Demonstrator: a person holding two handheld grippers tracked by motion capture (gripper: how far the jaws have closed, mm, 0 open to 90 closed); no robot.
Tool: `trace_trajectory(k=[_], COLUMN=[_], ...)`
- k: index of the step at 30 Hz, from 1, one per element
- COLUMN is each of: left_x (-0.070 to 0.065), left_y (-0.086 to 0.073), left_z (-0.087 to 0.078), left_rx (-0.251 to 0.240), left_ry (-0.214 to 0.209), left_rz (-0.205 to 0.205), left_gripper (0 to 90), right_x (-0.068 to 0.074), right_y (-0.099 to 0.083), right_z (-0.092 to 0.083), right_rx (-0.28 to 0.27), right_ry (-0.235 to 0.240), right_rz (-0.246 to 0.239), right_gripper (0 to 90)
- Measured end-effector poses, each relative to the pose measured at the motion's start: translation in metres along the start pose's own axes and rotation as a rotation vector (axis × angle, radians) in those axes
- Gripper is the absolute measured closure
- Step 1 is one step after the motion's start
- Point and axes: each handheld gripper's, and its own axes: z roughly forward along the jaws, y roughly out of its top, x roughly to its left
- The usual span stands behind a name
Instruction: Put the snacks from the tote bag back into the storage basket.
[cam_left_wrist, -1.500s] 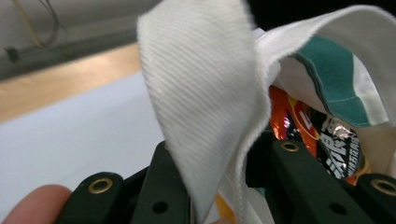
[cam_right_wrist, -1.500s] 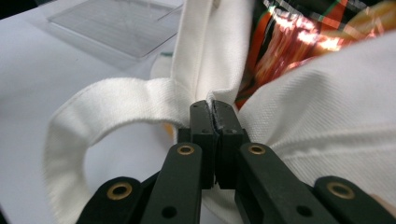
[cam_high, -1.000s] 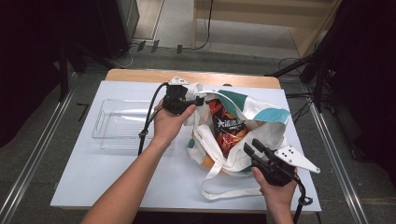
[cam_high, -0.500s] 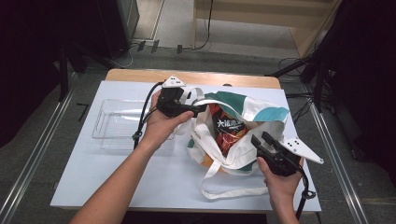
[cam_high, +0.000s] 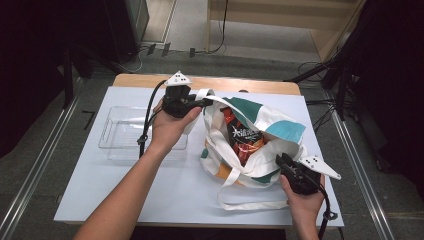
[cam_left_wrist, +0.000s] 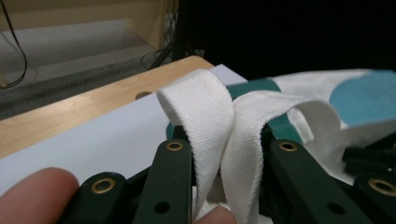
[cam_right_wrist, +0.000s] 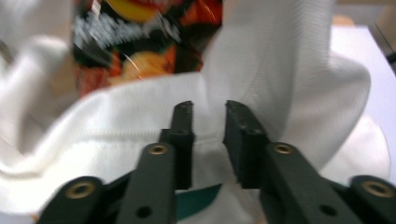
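A: High view: tote bag (cam_high: 250, 145) on white surface (cam_high: 165, 190), chip packet (cam_high: 242, 137) inside.

B: Left claw (cam_left_wrist: 229, 149) just closed, pinching white strap (cam_left_wrist: 210, 107). Right claw (cam_right_wrist: 208, 116) closing, narrow, bag rim cloth between; grip unclear.

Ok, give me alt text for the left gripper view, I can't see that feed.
The left gripper has its two black jaws clamped on the doubled white strap of the tote bag, over the white table. A fingertip shows bottom left.
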Motion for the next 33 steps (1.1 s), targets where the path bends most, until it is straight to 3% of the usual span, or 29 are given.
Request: trace_trajectory(k=[3,5,8,12,16,23,26,29,33], left_x=[0.006,0.012,0.022,0.027,0.030,0.023,0.018,0.015,0.015], left_y=[0.006,0.005,0.000,-0.006,-0.011,-0.039,-0.051,-0.055,-0.048], left_z=[0.008,0.017,0.032,0.036,0.020,-0.013,-0.021,-0.022,-0.007], left_rx=[-0.031,-0.031,0.005,0.042,0.044,0.039,0.034,0.044,0.071], left_ry=[0.024,0.069,0.108,0.180,0.124,0.033,0.028,0.059,0.112], left_rz=[-0.042,-0.072,-0.136,-0.123,-0.093,-0.027,-0.027,-0.010,-0.024], left_gripper=[74.4,65.3,48.1,21.3,9.7,6.9,9.9,15.1,15.6], right_x=[-0.006,-0.007,-0.006,-0.010,-0.014,-0.016,-0.017,-0.016,-0.015], right_y=[-0.007,-0.010,-0.012,-0.014,-0.017,-0.019,-0.018,-0.018,-0.020], right_z=[0.005,0.009,0.011,0.013,0.014,0.008,0.003,0.002,0.003], right_rx=[0.047,0.060,0.068,0.077,0.074,0.017,-0.011,-0.015,-0.010], right_ry=[0.014,0.013,0.004,0.011,0.021,0.052,0.052,0.046,0.042], right_rz=[0.030,0.033,0.007,0.016,0.029,0.051,0.053,0.044,0.043], right_gripper=[90.0,90.0,90.0,90.0,90.0,90.0,90.0,90.0,90.0])
